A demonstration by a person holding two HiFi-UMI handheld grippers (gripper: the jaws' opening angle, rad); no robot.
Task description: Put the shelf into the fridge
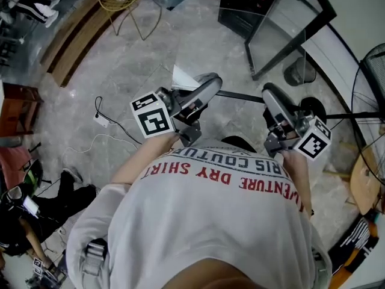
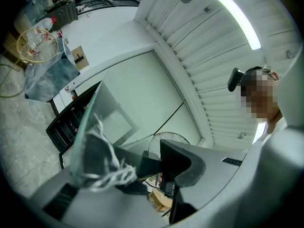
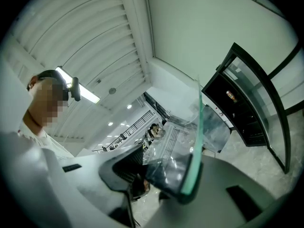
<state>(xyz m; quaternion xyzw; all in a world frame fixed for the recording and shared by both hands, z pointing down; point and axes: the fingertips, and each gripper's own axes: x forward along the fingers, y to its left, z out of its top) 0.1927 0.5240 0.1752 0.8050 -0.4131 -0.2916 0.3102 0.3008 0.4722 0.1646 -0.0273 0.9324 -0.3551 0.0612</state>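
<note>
Left hand-held gripper (image 2: 137, 167), right hand-held gripper (image 3: 156, 175) pinch glass shelf (image 3: 198, 127). Fridge (image 1: 246, 8) far, maybe open. Shelf not in yet.

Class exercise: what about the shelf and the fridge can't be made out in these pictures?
- Head view: the glass shelf, being see-through, mostly loses its outline against the floor.
- Head view: the fridge is cut by the top edge, its interior dark.
- Right gripper view: its inside is too small and dark to read.
</note>
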